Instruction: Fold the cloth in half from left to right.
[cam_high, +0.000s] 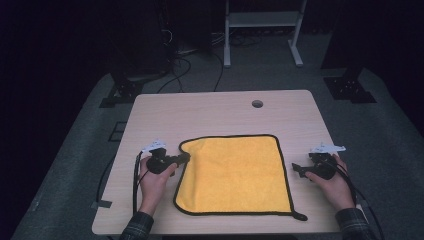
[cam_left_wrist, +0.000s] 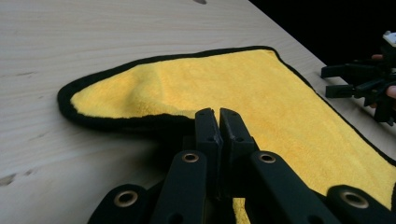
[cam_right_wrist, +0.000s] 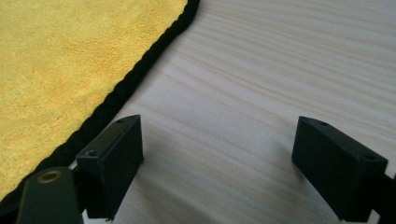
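Note:
A yellow cloth (cam_high: 235, 172) with a black border lies flat on the light wooden table (cam_high: 220, 110). In the high view my left gripper (cam_high: 186, 158) sits at the cloth's left edge, close to its far left corner. Seen from the left gripper view, that gripper (cam_left_wrist: 218, 116) has its jaws together on the black border, and the cloth (cam_left_wrist: 261, 93) bulges up a little just beyond. My right gripper (cam_high: 296, 170) rests just off the cloth's right edge. It stands open (cam_right_wrist: 217, 158) over bare wood, with the cloth (cam_right_wrist: 56, 60) to its left.
A round cable hole (cam_high: 257, 103) sits near the table's far edge. A small black loop (cam_high: 300, 216) sticks out at the cloth's near right corner. Beyond the table are a grey floor, cables and a white frame (cam_high: 262, 20).

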